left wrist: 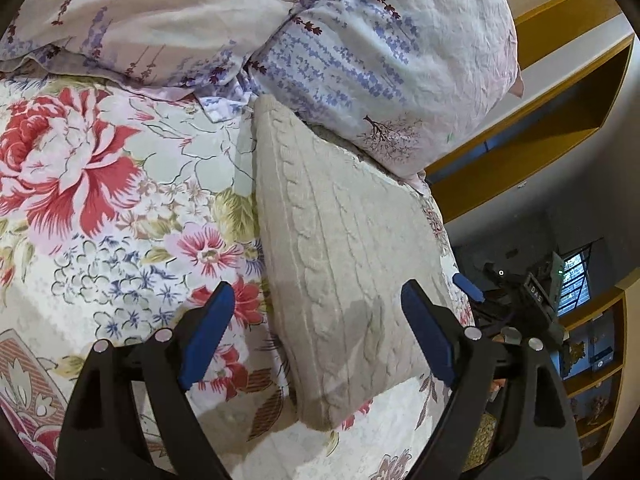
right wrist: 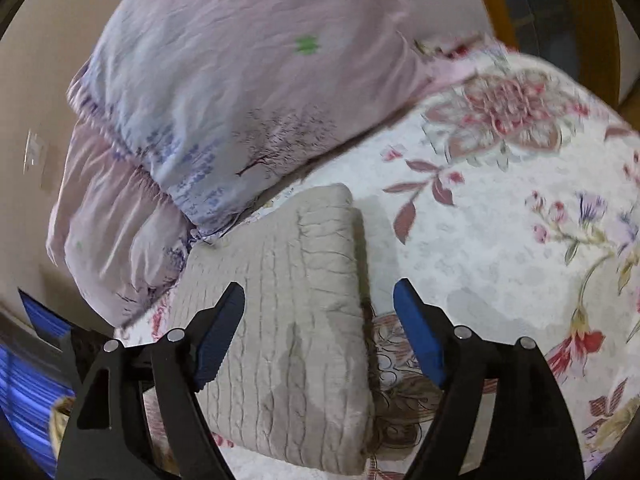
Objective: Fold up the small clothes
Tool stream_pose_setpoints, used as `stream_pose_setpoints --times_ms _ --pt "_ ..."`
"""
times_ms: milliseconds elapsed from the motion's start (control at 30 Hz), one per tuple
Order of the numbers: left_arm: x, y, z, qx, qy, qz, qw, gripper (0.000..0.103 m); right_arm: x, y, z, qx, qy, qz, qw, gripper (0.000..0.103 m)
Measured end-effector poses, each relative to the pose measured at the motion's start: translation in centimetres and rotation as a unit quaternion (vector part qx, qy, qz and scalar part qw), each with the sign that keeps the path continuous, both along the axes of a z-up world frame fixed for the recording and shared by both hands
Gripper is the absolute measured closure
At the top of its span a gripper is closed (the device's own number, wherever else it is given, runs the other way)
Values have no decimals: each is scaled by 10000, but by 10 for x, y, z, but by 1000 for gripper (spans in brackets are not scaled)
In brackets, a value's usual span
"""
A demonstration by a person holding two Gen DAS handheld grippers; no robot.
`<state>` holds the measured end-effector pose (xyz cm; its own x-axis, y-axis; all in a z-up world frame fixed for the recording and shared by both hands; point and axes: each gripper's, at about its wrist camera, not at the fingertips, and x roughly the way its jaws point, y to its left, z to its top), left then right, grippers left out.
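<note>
Left wrist view shows your left gripper [left wrist: 318, 316] with its two blue fingers [left wrist: 208, 332] spread wide, and nothing is pinched between them. The folded knit sweater [left wrist: 336, 248] lies flat on the floral bedsheet [left wrist: 120, 208], a cream cable-knit piece folded into a long rectangle. Its near part sits between the two fingers, lower than them, and I cannot tell if any pad touches it. The far end of the sweater goes under the edge of the lavender-print pillow [left wrist: 380, 60], which rests against a second pillow [left wrist: 152, 20] of the same cloth at the left. At the right edge you can see your right gripper [left wrist: 500, 292] from the side (only partly, dark body with one blue tip), just beside the sweater's right border.

From the right wrist view, your right gripper [right wrist: 318, 316] also has its blue fingers [right wrist: 220, 332] standing apart and holding nothing. The sweater [right wrist: 288, 300] lies under the left finger and the gap, while the right finger hangs over the bare bedsheet [right wrist: 500, 240]. The pillow [right wrist: 240, 92] is behind the sweater and touches its far-left corner. This picture is somewhat blurred toward the right.
</note>
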<state>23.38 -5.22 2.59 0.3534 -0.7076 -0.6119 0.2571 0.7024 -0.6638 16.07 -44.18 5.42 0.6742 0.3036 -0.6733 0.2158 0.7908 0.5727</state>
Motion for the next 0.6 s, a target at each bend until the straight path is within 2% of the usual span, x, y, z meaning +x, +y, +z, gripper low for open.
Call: stream_pose_setpoints --times_ms 233,467,600 --pt "17 -13 -3 56 148 -79 9998 16 15 -8 -29 579 459 159 9971 24" --pt "34 -21 -13 9 389 -139 9991 16 26 -7 -51 965 600 350 9929 25" --pt "41 -24 -21 -167 559 -181 9981 17 29 -4 -58 1125 495 460 9914 28"
